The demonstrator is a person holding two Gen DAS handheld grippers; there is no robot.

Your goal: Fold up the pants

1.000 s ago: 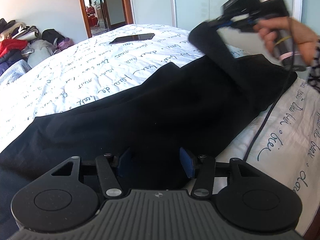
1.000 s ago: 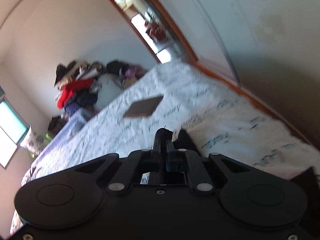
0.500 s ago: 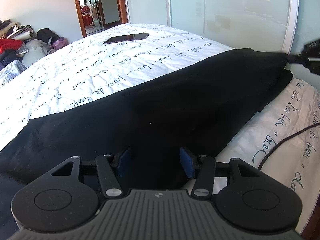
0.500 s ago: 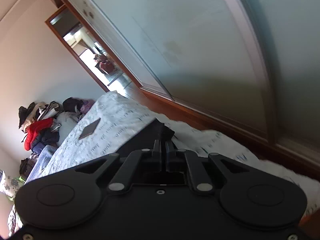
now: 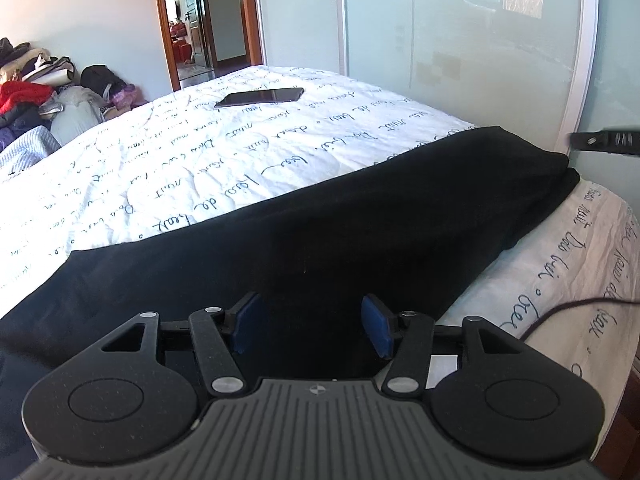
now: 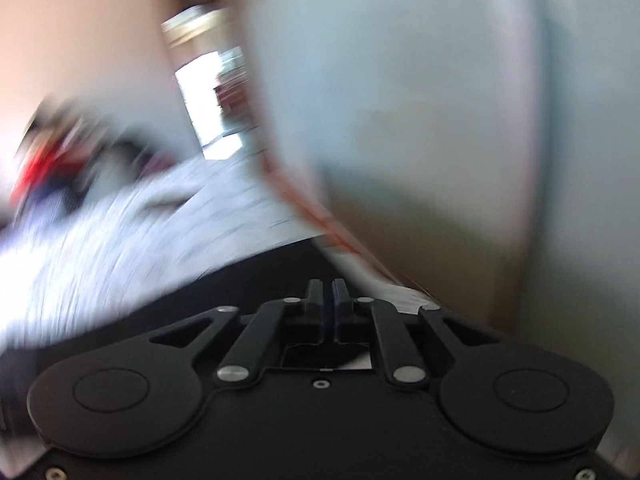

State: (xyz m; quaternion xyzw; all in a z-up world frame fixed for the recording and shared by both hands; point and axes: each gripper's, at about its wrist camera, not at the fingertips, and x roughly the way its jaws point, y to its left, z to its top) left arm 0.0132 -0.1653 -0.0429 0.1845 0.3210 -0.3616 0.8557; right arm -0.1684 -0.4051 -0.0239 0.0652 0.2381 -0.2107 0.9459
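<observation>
Since half a second ago the right gripper [image 6: 327,286] has let go of the pants' [image 5: 360,240] far corner and swung clear: its view is now smeared with motion blur, and in the left wrist view its black tip [image 5: 604,142] sits apart from the cloth, out past the bed's [image 5: 200,168] edge by the glass door [image 5: 460,48]. A second ago it was carrying a leg up and over; that leg now lies flat on the other.

Nearest, the left gripper [image 5: 310,330] hangs over the near part of the pants with its blue pads [image 5: 376,330] spread wide, nothing between them. The right gripper's jaws are pressed together with no cloth visible in them.

The black pants lie along the bed's right side, one leg stacked on the other, running from under the left gripper to a folded end near the corner. A black cable [image 5: 568,308] trails over the sheet to their right. Farther off a phone [image 5: 260,97] lies on the sheet, and beyond it a heap of clothes [image 5: 36,92] sits beside the open doorway [image 5: 204,20].
</observation>
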